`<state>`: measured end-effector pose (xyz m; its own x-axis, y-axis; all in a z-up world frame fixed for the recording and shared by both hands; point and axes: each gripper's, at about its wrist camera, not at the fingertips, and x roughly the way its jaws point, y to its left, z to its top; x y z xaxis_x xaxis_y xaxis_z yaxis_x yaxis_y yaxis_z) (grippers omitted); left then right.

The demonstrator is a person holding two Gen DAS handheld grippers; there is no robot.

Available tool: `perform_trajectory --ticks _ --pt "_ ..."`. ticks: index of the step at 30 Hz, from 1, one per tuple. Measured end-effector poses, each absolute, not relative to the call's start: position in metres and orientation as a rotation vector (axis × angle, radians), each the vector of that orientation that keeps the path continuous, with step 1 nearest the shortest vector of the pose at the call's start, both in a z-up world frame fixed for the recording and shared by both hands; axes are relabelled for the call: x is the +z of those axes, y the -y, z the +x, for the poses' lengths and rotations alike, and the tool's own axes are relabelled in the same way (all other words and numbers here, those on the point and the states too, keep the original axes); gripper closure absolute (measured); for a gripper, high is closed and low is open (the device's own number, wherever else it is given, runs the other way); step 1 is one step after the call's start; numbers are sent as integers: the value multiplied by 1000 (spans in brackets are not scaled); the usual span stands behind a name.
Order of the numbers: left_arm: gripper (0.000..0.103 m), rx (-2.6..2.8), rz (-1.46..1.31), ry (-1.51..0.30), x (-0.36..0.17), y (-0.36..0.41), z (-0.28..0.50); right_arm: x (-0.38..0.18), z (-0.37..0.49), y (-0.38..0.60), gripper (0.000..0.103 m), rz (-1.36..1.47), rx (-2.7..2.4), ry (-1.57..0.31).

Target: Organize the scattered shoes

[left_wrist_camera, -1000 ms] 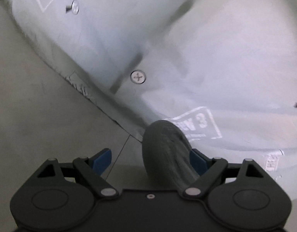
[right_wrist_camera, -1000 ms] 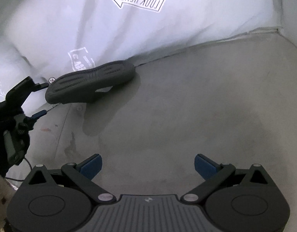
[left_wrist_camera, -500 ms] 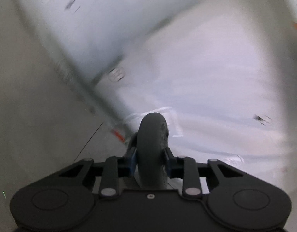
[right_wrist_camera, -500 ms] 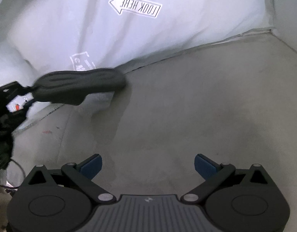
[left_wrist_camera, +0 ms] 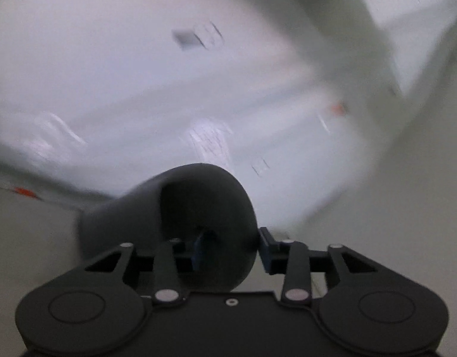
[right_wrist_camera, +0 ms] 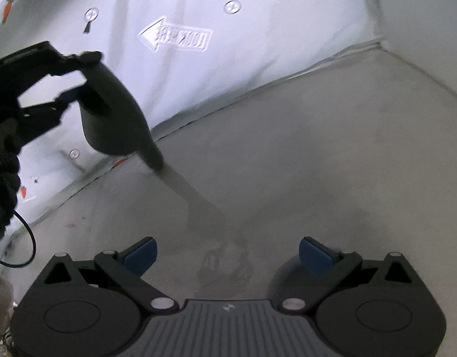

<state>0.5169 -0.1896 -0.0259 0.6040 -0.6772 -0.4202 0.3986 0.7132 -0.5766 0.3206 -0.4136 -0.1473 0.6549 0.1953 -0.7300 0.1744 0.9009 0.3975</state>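
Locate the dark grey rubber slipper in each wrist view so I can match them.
Left wrist view: dark grey rubber slipper fills bottom centre, clamped in the left gripper.
Right wrist view: same slipper hangs at upper left, above the floor.
Shared landmark: the white printed sheet behind it, blurred in the left view.
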Motion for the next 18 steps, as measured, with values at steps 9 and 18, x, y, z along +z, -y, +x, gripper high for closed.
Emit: perform_trajectory --ticks 9,18 --pt "52 -837 -293 -705 -40 257 547 -162 326 428 2 505 -26 -872" --pt "36 -833 -354 -756 -67 266 555 -166 325 429 2 509 -50 -872"
